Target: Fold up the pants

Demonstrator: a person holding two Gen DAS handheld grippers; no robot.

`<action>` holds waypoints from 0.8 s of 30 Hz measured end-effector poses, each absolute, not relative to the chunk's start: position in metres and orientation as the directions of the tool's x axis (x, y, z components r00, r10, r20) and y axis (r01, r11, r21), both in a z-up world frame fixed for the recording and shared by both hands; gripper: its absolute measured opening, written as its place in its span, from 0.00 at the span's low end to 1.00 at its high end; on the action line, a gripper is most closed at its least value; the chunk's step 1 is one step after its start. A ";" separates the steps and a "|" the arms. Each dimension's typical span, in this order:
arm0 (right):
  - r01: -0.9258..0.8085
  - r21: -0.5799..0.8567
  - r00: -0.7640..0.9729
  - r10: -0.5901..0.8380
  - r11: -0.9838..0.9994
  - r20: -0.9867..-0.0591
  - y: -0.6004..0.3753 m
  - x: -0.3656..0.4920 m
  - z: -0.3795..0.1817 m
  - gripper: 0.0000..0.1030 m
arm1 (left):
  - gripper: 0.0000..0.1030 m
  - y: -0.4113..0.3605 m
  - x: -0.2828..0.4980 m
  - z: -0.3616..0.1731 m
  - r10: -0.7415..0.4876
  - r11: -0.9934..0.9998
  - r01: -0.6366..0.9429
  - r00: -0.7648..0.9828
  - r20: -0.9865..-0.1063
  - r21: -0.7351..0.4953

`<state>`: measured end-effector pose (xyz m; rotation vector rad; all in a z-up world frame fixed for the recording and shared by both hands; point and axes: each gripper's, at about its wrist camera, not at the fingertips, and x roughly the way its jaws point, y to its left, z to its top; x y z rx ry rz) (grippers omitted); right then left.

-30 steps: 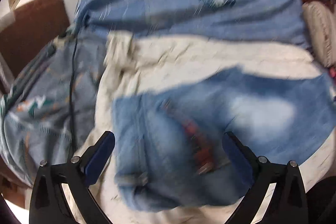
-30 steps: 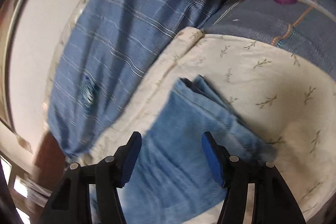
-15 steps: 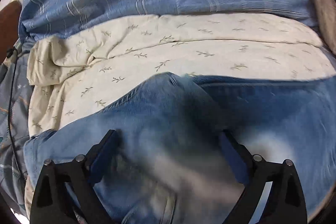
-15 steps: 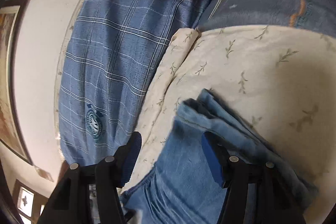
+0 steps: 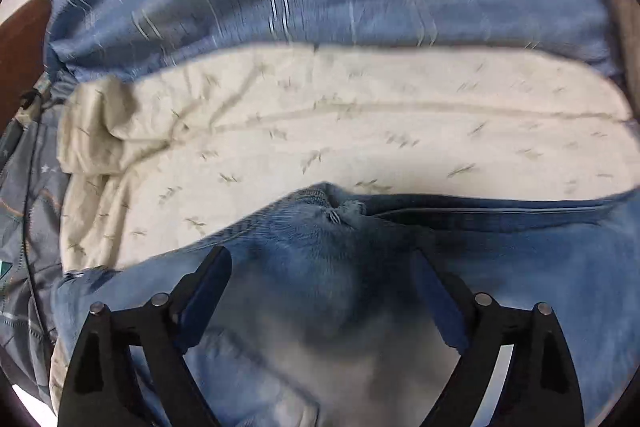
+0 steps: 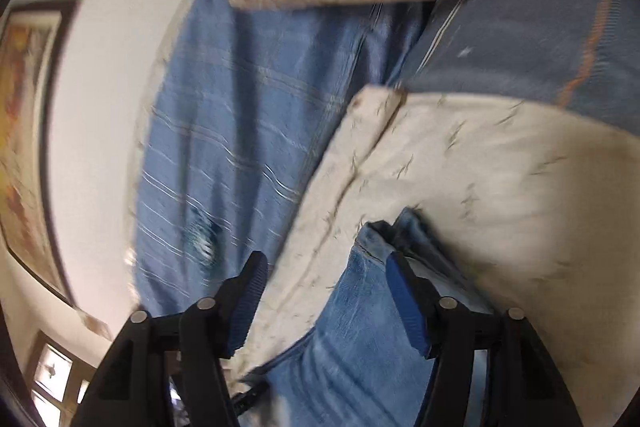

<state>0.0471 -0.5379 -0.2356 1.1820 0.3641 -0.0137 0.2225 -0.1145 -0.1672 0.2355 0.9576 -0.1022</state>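
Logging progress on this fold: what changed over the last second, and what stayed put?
The left gripper has moved in over the jeans: the red-labelled waist part seen a second ago is out of view, and a seam corner now lies just ahead. The right gripper has closed on the stacked leg hems. Neither took hold: both stay open, and the jeans remain on the cream sprig-print sheet.
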 end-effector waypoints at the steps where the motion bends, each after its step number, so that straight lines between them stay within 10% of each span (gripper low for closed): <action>1: 0.194 0.908 0.949 0.164 0.372 -0.270 -0.542 0.035 -0.234 0.67 | 0.89 -0.113 0.213 -0.159 0.000 0.969 0.200 0.593 -0.805 0.148; 11: 0.220 0.941 0.935 0.220 0.257 -0.278 -0.533 -0.046 -0.257 0.73 | 0.89 -0.045 0.116 -0.129 0.091 0.943 0.155 0.729 -0.678 0.294; 24: 0.278 0.885 0.887 0.254 0.374 -0.386 -0.484 -0.036 -0.256 0.73 | 0.90 0.078 0.126 -0.186 0.296 0.952 -0.111 0.569 -0.767 0.285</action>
